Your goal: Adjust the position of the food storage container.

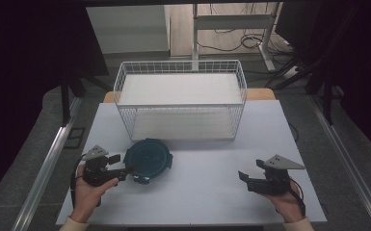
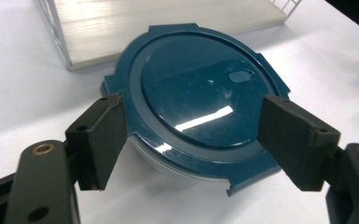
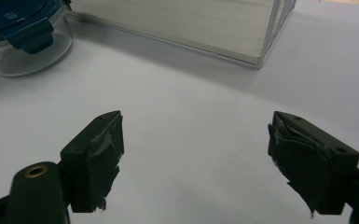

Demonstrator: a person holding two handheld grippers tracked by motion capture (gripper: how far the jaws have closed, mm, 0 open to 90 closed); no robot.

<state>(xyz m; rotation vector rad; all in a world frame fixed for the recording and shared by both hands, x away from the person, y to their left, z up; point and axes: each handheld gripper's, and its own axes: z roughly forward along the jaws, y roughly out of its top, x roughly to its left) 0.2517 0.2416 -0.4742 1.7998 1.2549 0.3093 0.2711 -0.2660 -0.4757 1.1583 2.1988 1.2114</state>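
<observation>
A round clear container with a dark teal clip-on lid sits on the white table, just in front of the wire basket. My left gripper is open at the container's near-left edge. In the left gripper view the lid lies between the two spread jaws, which reach to either side of its near rim; I cannot tell whether they touch it. My right gripper is open over bare table at the right, nothing between its jaws. In the right gripper view the container sits at the far left.
A white wire basket with a pale board floor stands at the back middle of the table. Its near corner appears in the right gripper view. Dark curtains and metal rails flank the table; a desk frame and cables lie beyond.
</observation>
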